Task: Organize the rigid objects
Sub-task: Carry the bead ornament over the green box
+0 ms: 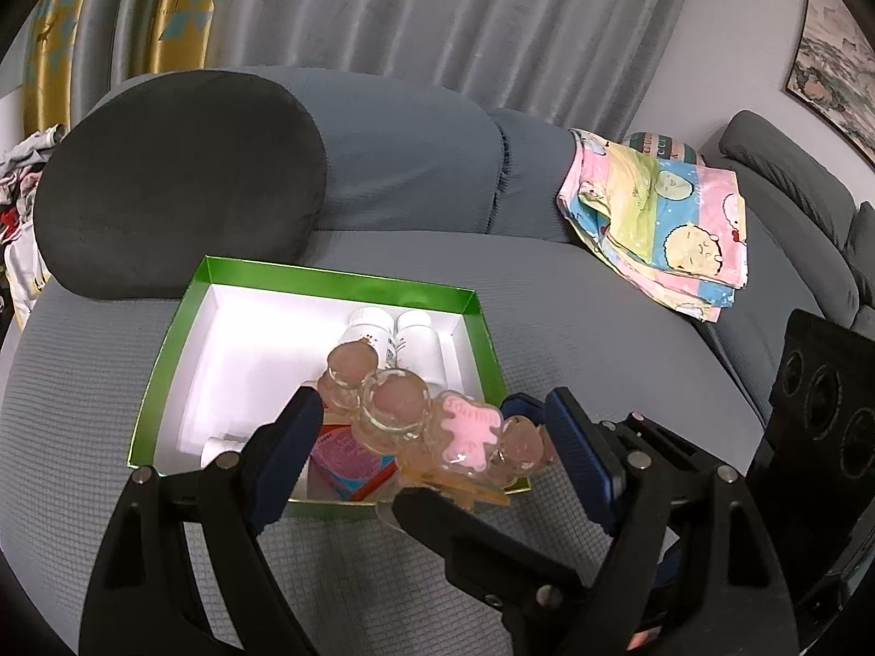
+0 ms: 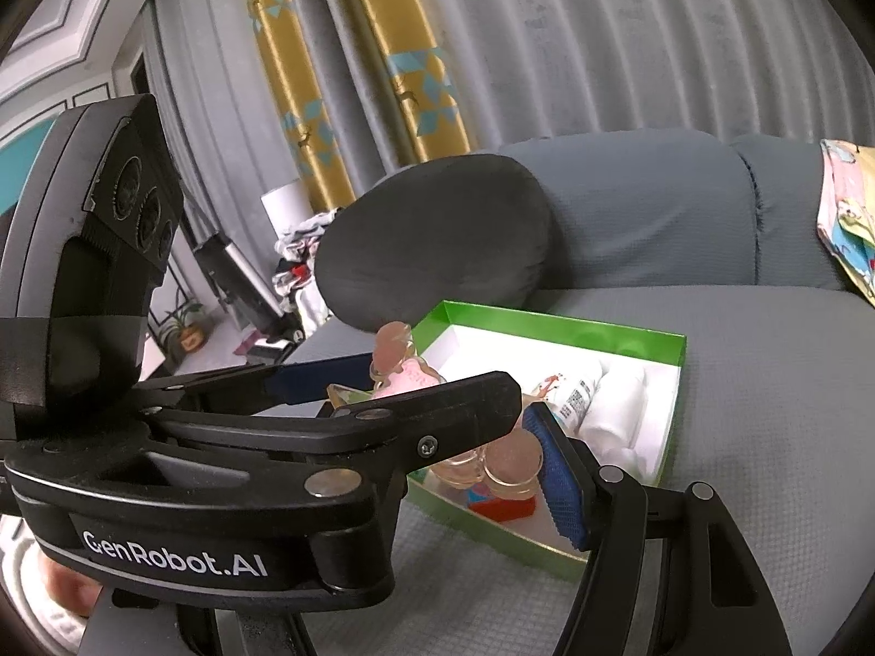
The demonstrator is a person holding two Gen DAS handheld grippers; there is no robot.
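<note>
A green box (image 1: pixel 333 279) with a white inside lies on the grey sofa seat; it also shows in the right wrist view (image 2: pixel 618 328). In it lie two white bottles (image 1: pixel 399 336) and a red and blue packet (image 1: pixel 350 459). A clear hair claw clip with pink decorations (image 1: pixel 432 421) hangs over the box's near right corner. My right gripper (image 2: pixel 454 421) is shut on the clip (image 2: pixel 506 467). My left gripper (image 1: pixel 432 432) stands open around the clip, its blue pads on either side, not touching it.
A dark round cushion (image 1: pixel 175 180) leans on the sofa back behind the box. A folded pastel cartoon cloth (image 1: pixel 661 213) lies on the seat to the right. Curtains hang behind the sofa.
</note>
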